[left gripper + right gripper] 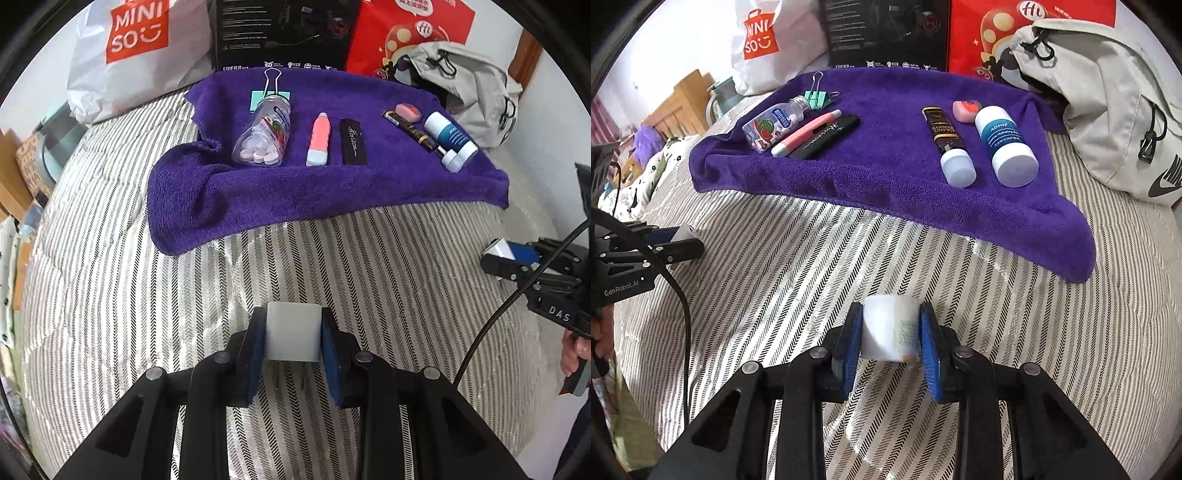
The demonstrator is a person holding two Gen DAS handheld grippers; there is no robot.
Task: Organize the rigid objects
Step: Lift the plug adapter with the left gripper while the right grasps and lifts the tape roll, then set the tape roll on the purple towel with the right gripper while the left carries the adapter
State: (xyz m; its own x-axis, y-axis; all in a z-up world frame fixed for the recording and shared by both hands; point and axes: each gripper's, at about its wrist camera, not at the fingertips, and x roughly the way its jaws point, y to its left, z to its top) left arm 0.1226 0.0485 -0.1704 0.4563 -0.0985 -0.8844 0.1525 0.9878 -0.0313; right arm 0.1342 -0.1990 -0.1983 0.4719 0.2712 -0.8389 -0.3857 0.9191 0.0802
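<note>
Left wrist view: my left gripper point(293, 338) is clenched on a white plug adapter point(293, 334), prongs down, above the striped bedcover point(110, 295); ahead, a purple towel point(295, 199) holds a pill bottle point(264, 133); behind stands a MINISO bag point(136, 48). Right wrist view: my right gripper point(890, 334) grasps a white block point(890, 332) with a green label; on the towel lies an ADMD tube point(1006, 144); a grey backpack point(1108, 110) sits right.

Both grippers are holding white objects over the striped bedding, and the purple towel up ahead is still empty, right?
Not quite. The purple towel is not empty: the right wrist view shows several items on it, among them a pill bottle and a blue-labelled bottle. Left gripper and right gripper do each hold a white object.
</note>
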